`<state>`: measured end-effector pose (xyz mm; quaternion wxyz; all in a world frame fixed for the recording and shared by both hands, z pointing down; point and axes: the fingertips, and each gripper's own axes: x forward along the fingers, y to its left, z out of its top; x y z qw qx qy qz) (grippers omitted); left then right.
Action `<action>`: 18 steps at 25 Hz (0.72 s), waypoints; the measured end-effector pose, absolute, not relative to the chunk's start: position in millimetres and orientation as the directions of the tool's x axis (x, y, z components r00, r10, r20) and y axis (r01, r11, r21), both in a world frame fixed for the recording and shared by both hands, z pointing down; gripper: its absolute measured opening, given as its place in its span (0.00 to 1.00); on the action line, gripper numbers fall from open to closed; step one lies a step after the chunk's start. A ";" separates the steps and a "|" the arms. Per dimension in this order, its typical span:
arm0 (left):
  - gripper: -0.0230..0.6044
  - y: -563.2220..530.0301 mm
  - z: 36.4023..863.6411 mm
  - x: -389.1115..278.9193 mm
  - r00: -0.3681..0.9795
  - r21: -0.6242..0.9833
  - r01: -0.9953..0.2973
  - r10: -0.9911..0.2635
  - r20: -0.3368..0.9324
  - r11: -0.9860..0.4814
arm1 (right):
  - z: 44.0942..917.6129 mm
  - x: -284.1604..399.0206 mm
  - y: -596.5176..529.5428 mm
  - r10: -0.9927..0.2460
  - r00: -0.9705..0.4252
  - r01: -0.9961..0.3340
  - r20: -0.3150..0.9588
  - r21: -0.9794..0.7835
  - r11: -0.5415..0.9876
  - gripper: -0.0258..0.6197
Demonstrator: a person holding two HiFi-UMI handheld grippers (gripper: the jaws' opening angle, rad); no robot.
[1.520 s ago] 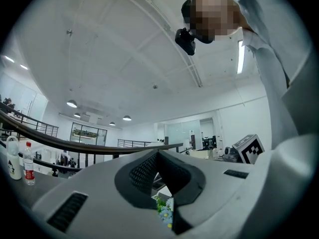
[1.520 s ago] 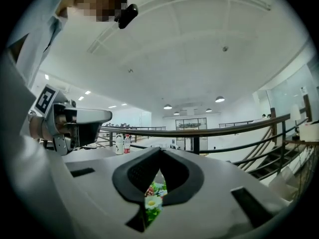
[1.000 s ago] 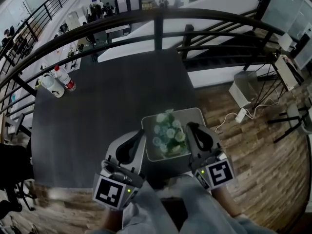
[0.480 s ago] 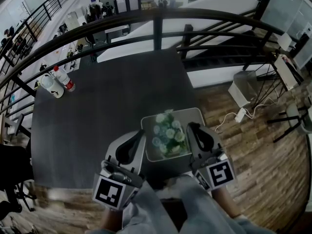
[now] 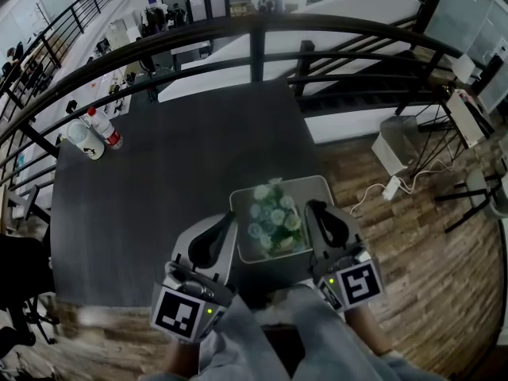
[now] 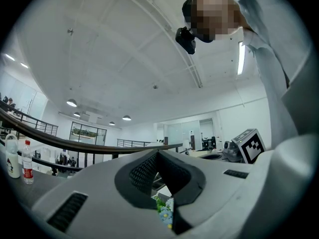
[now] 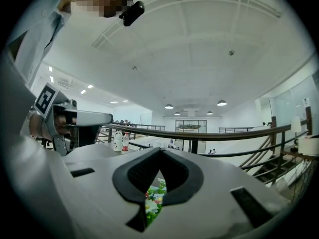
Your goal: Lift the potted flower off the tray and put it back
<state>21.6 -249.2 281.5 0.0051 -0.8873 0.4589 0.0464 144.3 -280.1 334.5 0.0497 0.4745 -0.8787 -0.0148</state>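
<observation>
The potted flower [image 5: 274, 219], pale blooms with green leaves, stands in the grey tray [image 5: 316, 183] at the near right of the dark table [image 5: 175, 165]. My left gripper [image 5: 225, 221] lies just left of the tray, shut and empty. My right gripper [image 5: 312, 207] lies along the tray's right side, close beside the flowers, also shut with nothing in it. In the left gripper view the jaws [image 6: 158, 153] meet at the tips, and a sliver of the flower [image 6: 165, 214] shows below them. The right gripper view shows the same: joined tips [image 7: 160, 150] above the flower [image 7: 155, 197].
Two bottles [image 5: 95, 132] stand at the table's far left corner. A dark curved railing [image 5: 254, 28] runs past the table's far edge. Wooden floor with a white cable [image 5: 381, 190] lies to the right. The person's pale sleeves [image 5: 262, 332] fill the bottom.
</observation>
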 end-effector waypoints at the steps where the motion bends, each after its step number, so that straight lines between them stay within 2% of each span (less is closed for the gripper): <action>1: 0.03 -249.0 281.7 21.7 0.574 0.034 -0.815 -0.814 -0.087 -0.579 | 334.7 144.3 -279.8 -0.835 -0.545 -0.832 0.073 0.074 0.549 0.04; 18: 0.03 -244.7 283.2 20.9 0.579 0.031 -0.812 -0.811 -0.082 -0.583 | 341.6 145.5 -275.9 -0.840 -0.534 -0.838 0.097 0.069 0.541 0.04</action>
